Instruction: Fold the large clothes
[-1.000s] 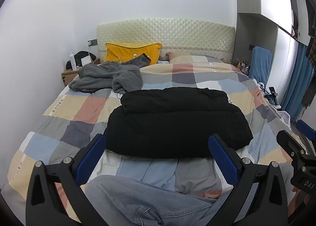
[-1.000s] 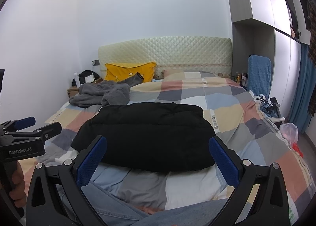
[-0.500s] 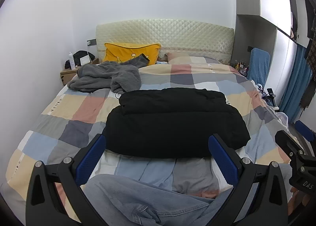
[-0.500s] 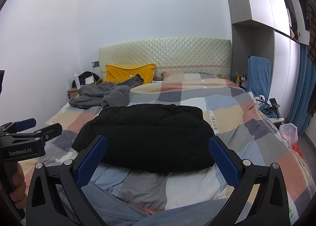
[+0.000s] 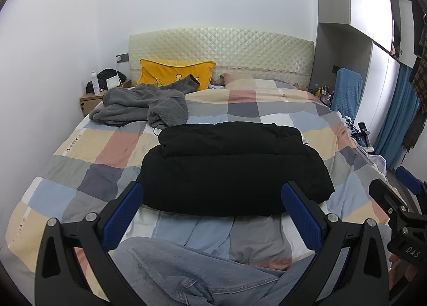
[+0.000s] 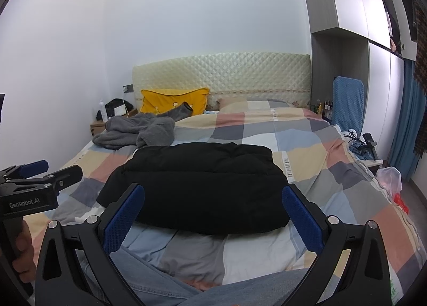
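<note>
A black padded jacket (image 5: pixel 234 167) (image 6: pixel 197 185) lies folded into a compact block in the middle of the checked bed cover (image 5: pixel 80 161) (image 6: pixel 320 156). My left gripper (image 5: pixel 212 207) hovers open in front of its near edge, holding nothing. My right gripper (image 6: pixel 213 210) is likewise open and empty, a little back from the jacket. A crumpled grey fleece garment (image 5: pixel 141 108) (image 6: pixel 138 131) lies unfolded near the pillows at the far left. A person's denim-clad legs (image 5: pixel 186 274) (image 6: pixel 149 279) fill the bottom of both views.
A yellow cushion (image 5: pixel 176 75) leans on the quilted headboard (image 5: pixel 221 52). A bedside table (image 5: pixel 92 99) with a bottle stands at the far left. A blue chair (image 6: pixel 347 103), cables and a plastic bag (image 6: pixel 389 177) sit along the bed's right side.
Both grippers have drifted back and up slightly, so the jacket sits a little lower in view. Nothing was grasped or released.
</note>
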Demonstrator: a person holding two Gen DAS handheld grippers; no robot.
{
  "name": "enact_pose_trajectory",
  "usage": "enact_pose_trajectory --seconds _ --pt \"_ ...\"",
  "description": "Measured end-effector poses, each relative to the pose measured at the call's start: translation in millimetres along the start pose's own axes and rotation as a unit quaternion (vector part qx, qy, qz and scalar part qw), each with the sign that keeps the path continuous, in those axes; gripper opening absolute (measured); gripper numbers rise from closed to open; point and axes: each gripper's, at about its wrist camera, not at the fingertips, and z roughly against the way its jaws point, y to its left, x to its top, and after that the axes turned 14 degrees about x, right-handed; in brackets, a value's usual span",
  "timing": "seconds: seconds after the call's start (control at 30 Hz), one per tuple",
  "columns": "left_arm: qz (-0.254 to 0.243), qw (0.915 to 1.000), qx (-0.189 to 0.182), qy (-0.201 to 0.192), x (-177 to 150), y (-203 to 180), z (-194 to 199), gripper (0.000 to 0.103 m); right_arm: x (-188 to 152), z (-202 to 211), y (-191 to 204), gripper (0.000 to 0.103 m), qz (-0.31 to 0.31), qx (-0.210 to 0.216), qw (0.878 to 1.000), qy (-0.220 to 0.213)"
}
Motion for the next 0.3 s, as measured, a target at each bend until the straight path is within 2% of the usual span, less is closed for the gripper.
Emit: enact_pose_trajectory --seconds 0.3 --pt "0.0 1.0 -0.004 0.002 1.8 -0.3 -0.2 0.103 0.0 -0.1 -0.5 0.103 -0.003 0.001 1.0 -0.001"
